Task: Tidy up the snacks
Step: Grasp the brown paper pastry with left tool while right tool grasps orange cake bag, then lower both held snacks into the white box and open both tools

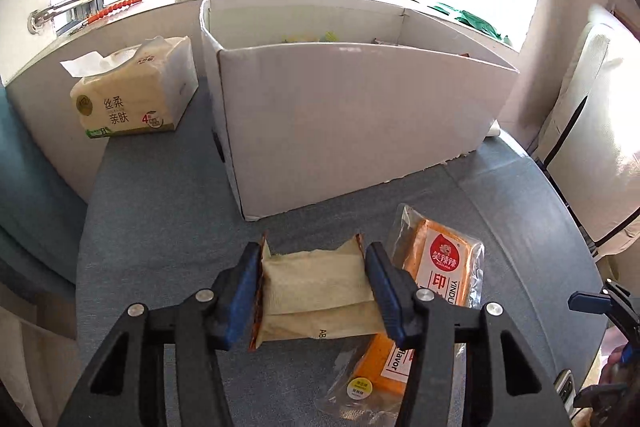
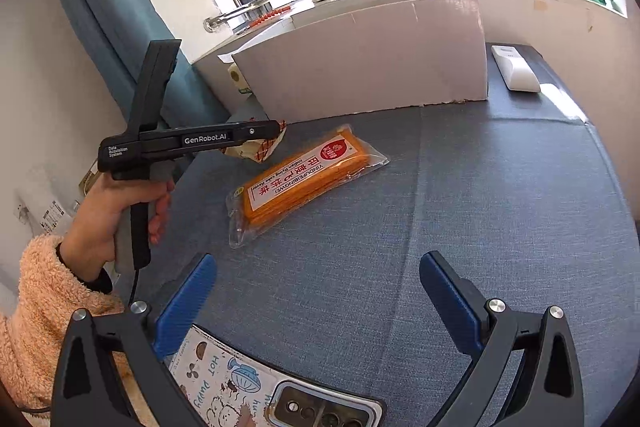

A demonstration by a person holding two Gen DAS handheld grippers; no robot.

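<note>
Left wrist view: left tool (image 1: 313,290) clamped on a beige snack packet (image 1: 316,297), blue pads pressing both its sides, packet lifted just above the grey-blue table (image 1: 160,227). Directly right of that packet and partly under it, an orange snack pack (image 1: 432,291) flat on the table. Beyond the packet, a white cardboard box (image 1: 352,123), open-topped; left of the box, a tissue pack (image 1: 132,91).

Right wrist view: right tool (image 2: 316,295) spread wide, gripping nothing, hovering over the table (image 2: 500,187). Orange snack pack (image 2: 304,179) lying in front of the box (image 2: 368,59). Left tool (image 2: 276,135) at the box's near left corner, held by a hand (image 2: 116,211). Phone (image 2: 288,399) under the right tool. White remote (image 2: 516,69) right of the box.
</note>
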